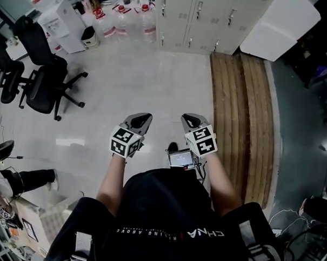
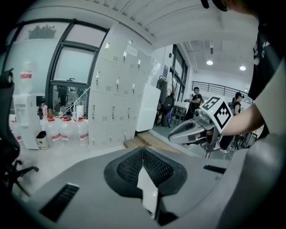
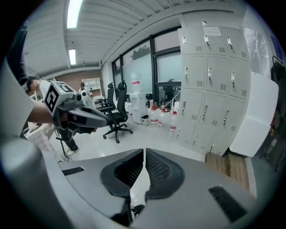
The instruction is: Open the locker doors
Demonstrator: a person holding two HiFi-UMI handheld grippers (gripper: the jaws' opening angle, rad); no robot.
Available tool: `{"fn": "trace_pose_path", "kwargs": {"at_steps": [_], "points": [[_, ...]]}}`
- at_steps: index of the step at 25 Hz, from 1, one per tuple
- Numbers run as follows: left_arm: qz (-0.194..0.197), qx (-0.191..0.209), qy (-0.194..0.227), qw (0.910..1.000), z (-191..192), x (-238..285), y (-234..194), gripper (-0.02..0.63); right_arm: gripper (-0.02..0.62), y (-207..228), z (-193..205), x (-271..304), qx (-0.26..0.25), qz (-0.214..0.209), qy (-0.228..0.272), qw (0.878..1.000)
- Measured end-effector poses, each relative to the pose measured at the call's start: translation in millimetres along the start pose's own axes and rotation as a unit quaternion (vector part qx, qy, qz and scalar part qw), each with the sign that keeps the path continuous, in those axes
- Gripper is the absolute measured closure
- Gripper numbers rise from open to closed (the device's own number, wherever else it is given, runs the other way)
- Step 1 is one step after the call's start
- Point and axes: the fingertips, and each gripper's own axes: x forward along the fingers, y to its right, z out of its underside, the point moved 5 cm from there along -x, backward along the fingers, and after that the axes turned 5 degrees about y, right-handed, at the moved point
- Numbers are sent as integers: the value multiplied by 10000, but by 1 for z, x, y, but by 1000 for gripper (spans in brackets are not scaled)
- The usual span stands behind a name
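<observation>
A bank of beige lockers [image 1: 206, 18] stands against the far wall, all doors closed, each with a small metal handle. They also show in the left gripper view [image 2: 114, 98] and the right gripper view [image 3: 210, 89]. Both grippers hang in front of the person's chest, well short of the lockers. My left gripper [image 1: 144, 118] has its jaws together [image 2: 143, 151] with nothing between them. My right gripper [image 1: 189, 119] is likewise shut and empty [image 3: 144, 153]. Each gripper shows in the other's view: the right one [image 2: 196, 129], the left one [image 3: 80, 117].
Two black office chairs [image 1: 41, 78] stand at the left. Water bottles [image 1: 125, 23] and a white dispenser [image 1: 60, 17] line the wall left of the lockers. A wooden platform [image 1: 242, 114] runs along the right, a white panel [image 1: 281, 27] leaning beyond it. Someone's leg [image 1: 26, 178] lies lower left.
</observation>
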Motion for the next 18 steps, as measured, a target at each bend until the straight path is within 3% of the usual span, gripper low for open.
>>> {"fn": "trace_pose_path", "kwargs": {"at_steps": [3,8,13,18], "points": [[-121,-105,104,9998,-25,39,-22,586,557,48,-19,24,-64,-99,24,9999],[-413,29,-142,9990,-46,78,-52,586,557,101,-39,58,9,-189,11,9998],[-693,-470,-84,9964,-43,85,-100,586,557,118,-54,101,186,-286,-86,9994],[-1168,26,-32,9931,-55,99,-179,586,557,144,-66,158,-171,-18,-348,9992]]}}
